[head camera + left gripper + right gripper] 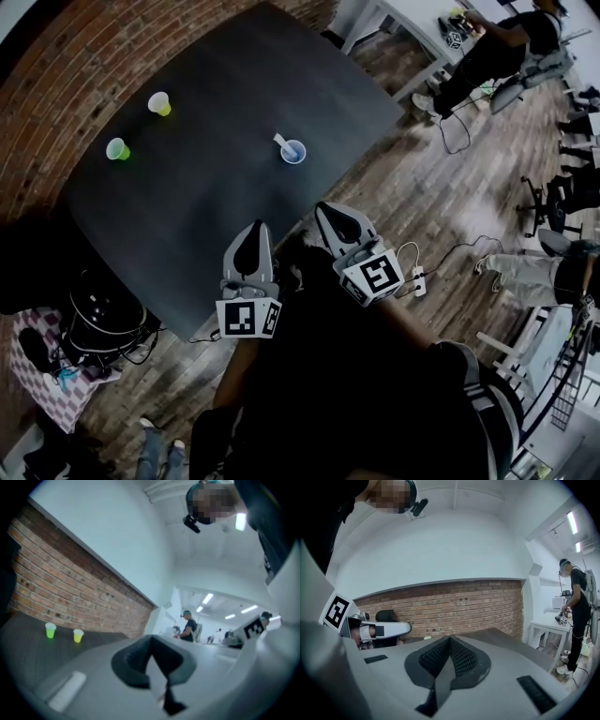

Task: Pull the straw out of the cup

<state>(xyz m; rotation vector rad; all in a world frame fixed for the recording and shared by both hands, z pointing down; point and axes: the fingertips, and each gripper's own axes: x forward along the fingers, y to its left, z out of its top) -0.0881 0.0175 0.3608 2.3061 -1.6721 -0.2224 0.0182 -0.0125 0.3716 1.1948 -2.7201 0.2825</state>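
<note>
In the head view a small blue cup (293,152) stands on the dark table (216,187), with a white straw (280,141) leaning out to its left. Both grippers hang near the table's front edge, well short of the cup. My left gripper (254,229) is shut with nothing in it, and so is my right gripper (327,208). The left gripper view shows closed jaws (151,639) pointing up at the brick wall. In the right gripper view the jaws (449,637) are also closed. The cup and straw appear in neither gripper view.
A green cup (118,148) and a yellow cup (159,103) stand at the table's far left, also seen as the green cup (50,630) and yellow cup (78,635). A white table (403,37) and a standing person (497,42) are at the back right. Bags and cables lie on the floor (103,319) at left.
</note>
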